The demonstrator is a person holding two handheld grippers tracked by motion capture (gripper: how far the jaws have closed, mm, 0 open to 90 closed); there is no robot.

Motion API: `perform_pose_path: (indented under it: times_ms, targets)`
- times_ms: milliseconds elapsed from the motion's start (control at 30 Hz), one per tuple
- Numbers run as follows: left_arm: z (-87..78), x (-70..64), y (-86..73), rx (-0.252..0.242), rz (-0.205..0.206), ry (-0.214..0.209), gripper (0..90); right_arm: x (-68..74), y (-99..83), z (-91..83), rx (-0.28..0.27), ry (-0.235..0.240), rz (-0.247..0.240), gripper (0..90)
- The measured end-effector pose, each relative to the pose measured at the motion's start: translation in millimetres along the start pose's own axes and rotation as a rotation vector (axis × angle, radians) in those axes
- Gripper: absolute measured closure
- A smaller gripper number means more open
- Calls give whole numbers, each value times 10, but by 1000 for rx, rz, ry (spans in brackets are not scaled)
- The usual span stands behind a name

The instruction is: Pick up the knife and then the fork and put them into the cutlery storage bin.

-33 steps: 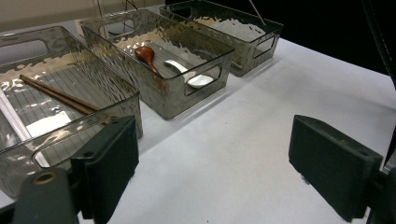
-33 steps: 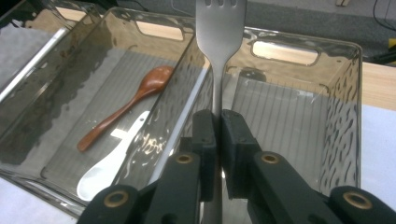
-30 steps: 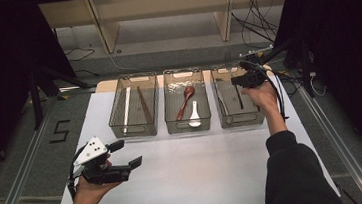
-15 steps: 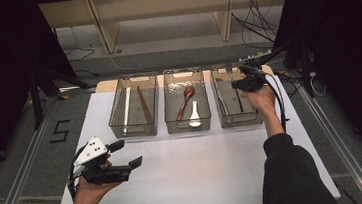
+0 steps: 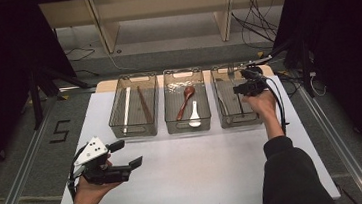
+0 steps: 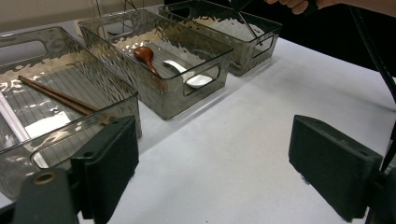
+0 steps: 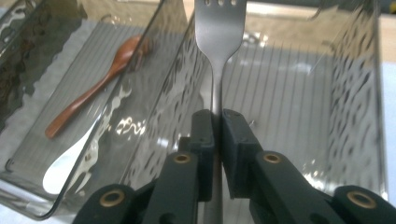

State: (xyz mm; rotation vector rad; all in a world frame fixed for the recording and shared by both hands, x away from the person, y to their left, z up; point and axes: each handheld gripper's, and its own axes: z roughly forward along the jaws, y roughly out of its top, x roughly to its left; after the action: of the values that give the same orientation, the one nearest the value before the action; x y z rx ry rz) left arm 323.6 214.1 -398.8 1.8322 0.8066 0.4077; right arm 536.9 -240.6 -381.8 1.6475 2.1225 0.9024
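My right gripper (image 7: pixel 217 140) is shut on the handle of a metal fork (image 7: pixel 217 46), whose tines point away from me. In the high view the right gripper (image 5: pixel 245 86) hangs over the rightmost of three clear bins (image 5: pixel 239 122). The ribbed floor of that bin (image 7: pixel 299 116) lies under the fork. My left gripper (image 5: pixel 127 154) is held above the table's front left, open with nothing between its jaws. In its own view, the left gripper (image 6: pixel 219 168) has bare white table between its jaws.
The middle bin (image 5: pixel 188 127) holds a wooden spoon (image 5: pixel 185 100) and a white spoon (image 5: pixel 194 116). The left bin (image 5: pixel 134 132) holds brown chopsticks (image 5: pixel 144 105) and a white stick (image 5: pixel 126 107). White table (image 5: pixel 200 170) stretches in front of the bins.
The right hand with the fork has drifted a little toward me over the right bin. The left gripper has stayed put.
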Motion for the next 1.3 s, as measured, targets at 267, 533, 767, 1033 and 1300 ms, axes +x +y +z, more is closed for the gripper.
perform_pose_path:
  times_ms: [267, 533, 767, 1033, 1300]
  targets:
    - [-3, 1, -2, 1, -2, 1, 155, -10, 11, -54, 1, 22, 5, 638]
    - [-2, 2, -3, 1, -2, 2, 155, 10, -79, -141, -3, 46, -25, 524]
    - [6, -5, -2, 4, -3, 2, 155, 38, -184, -228, -19, 73, -37, 447]
    - [5, 1, -9, 4, -7, 3, 155, 146, -318, -348, -69, 115, -43, 326]
    - [13, -8, -8, 4, -6, 3, 155, 294, -496, -450, -114, 132, -72, 316]
